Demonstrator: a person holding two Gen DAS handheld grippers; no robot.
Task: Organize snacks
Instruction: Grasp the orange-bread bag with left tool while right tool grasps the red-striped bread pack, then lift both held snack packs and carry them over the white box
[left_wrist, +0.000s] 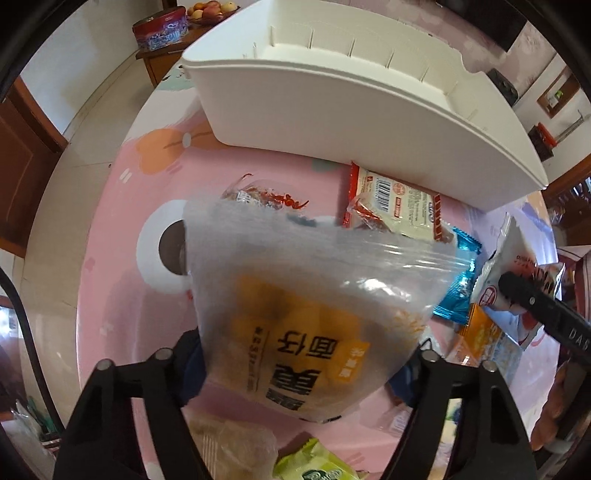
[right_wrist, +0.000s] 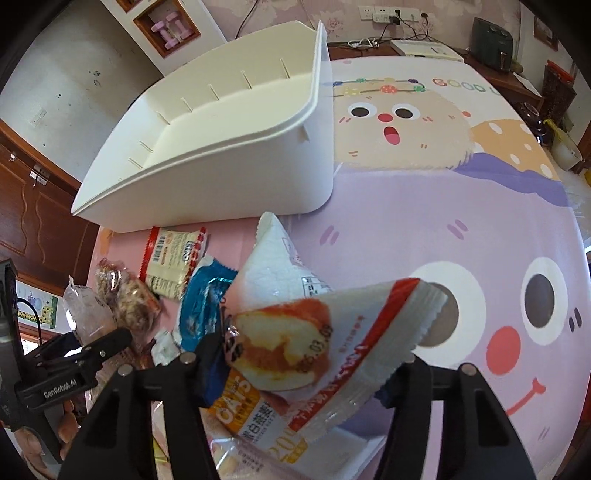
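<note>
The left claw (left_wrist: 295, 373) is clenched on a frosted bread bag (left_wrist: 295, 295) with orange print, gripping it near its lower end so the bag's long axis runs straight out from the claw toward the white storage bin (left_wrist: 369, 122), its crimped top edge pointing at the bin's near wall. The right claw (right_wrist: 306, 373) is likewise clenched, on a cake-roll packet (right_wrist: 332, 339) held flat, its long axis slanting up and rightward, serrated red-trimmed end away from the bin (right_wrist: 221, 184). To do this step well, I judge each packet should be lifted clear of the near rim before it is let go, and carried in one at a time so the claws do not crowd each other. Just in front of the bin on the cartoon-printed table (right_wrist: 443, 229) lie a red-edged cracker pack (right_wrist: 173, 258), a blue wrapper (right_wrist: 201, 306) and a white pillow bag (right_wrist: 273, 266); nearer the right claw sits an oats packet (right_wrist: 240, 410). The bin looks empty.
</note>
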